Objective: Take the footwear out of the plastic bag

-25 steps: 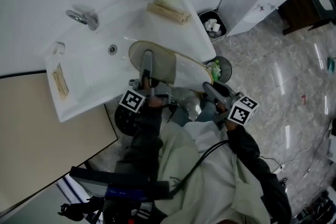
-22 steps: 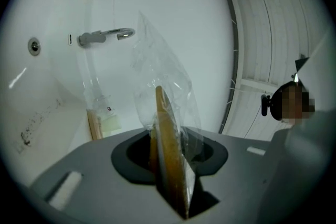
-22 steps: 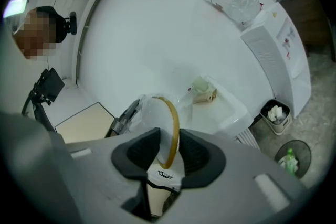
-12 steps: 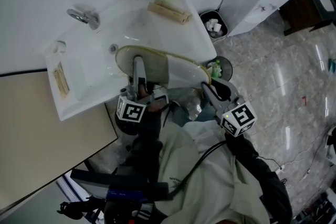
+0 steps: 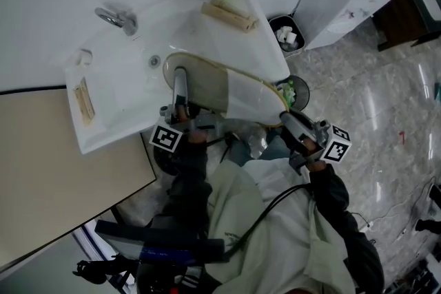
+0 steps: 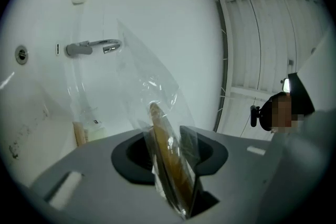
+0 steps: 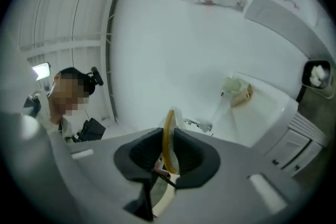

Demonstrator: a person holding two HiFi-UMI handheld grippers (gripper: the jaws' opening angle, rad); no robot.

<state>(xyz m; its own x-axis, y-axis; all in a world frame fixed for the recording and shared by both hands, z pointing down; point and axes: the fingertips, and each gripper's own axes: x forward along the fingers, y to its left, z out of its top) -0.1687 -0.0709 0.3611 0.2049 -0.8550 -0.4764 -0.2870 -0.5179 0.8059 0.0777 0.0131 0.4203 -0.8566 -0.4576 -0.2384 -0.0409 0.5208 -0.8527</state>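
While the slipper [image 5: 207, 82] hangs over the sink [image 5: 103, 113] with the bag [image 6: 137, 78] on it, it looks light and floppy, a thin sole that will bend. The clear film looks slick and clingy, so I'd pinch the sole's rim with one gripper and only loose film with the other. The left gripper [image 5: 180, 79] is clamped on the sole's edge through the plastic, the right gripper [image 5: 286, 119] has just been closing and nips the opposite end's rim, and both hands sit at the sink's front, grippers tipped slightly upward, the slipper spanning them.
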